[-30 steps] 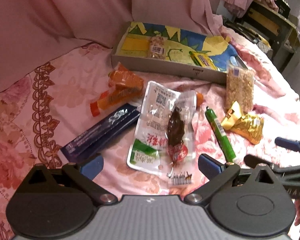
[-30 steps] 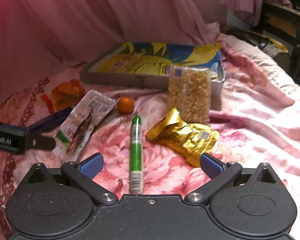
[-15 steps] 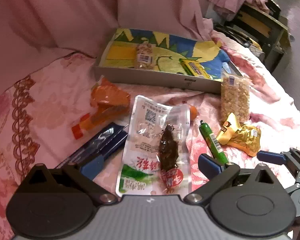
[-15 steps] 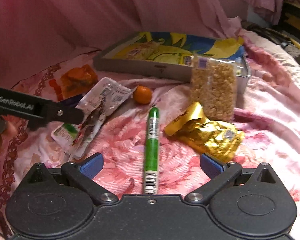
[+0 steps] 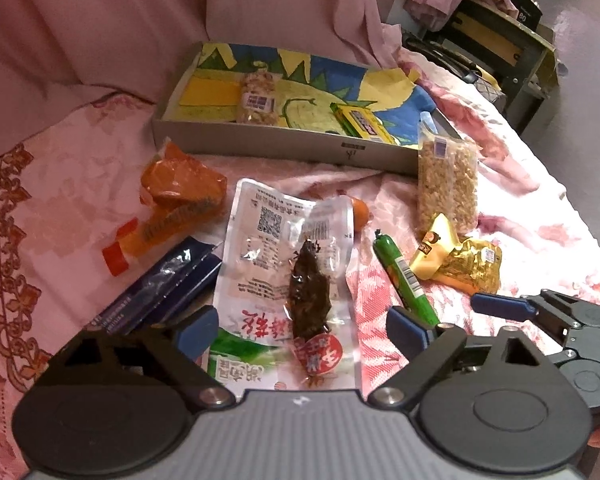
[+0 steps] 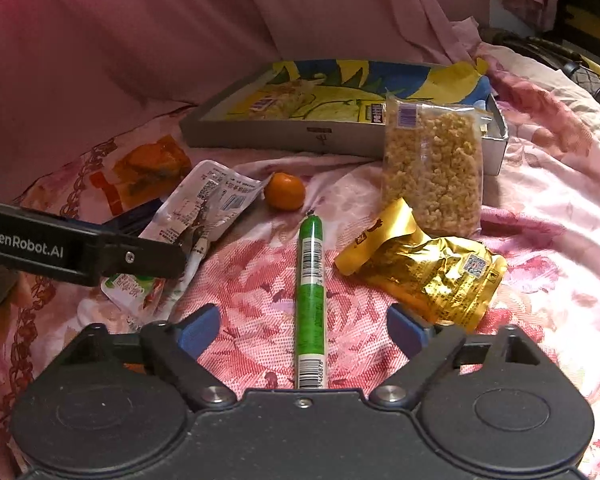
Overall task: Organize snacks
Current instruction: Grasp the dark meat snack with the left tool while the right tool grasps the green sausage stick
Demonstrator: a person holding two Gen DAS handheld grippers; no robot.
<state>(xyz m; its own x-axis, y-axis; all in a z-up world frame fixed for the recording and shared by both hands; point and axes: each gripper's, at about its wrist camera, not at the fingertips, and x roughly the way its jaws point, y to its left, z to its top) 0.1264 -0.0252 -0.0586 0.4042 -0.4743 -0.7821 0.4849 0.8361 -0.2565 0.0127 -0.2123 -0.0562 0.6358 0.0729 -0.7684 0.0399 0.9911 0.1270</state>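
Pink floral bedding (image 6: 540, 216) covers the bed where the snacks lie, with pink cloth draped behind.

From the right wrist camera, the right claw (image 6: 302, 330) is spread wide, its jaws having just been narrowing; the green sausage stick (image 6: 310, 300) lies between the blue pads, touched by neither. Its long axis runs straight away from the claw, barcode end nearest, knotted tip toward the small orange (image 6: 285, 191). Just right of it sits a crumpled gold foil packet (image 6: 436, 276) with a QR code, and behind that a clear bag of puffed grain bars (image 6: 432, 172) leans on the grey tray (image 6: 284, 140). The tray's liner has a yellow, blue and green cartoon print.

From the left wrist camera, the left claw (image 5: 298, 330) is also spread wide and has just been narrowing. The near end of a clear vacuum pouch (image 5: 288, 280), with a dark snack inside, a QR code and red Chinese characters, lies between its pads; contact cannot be told. The pouch's long axis points away toward the tray. Left of it lie a dark blue wrapper (image 5: 160, 288) and an orange packet (image 5: 180, 196). 2 snacks rest in the tray: a small nut bag (image 5: 258, 98) and a yellow-green pack (image 5: 360, 122). "GenRobot.AI" is printed on the left claw's finger in the right view.
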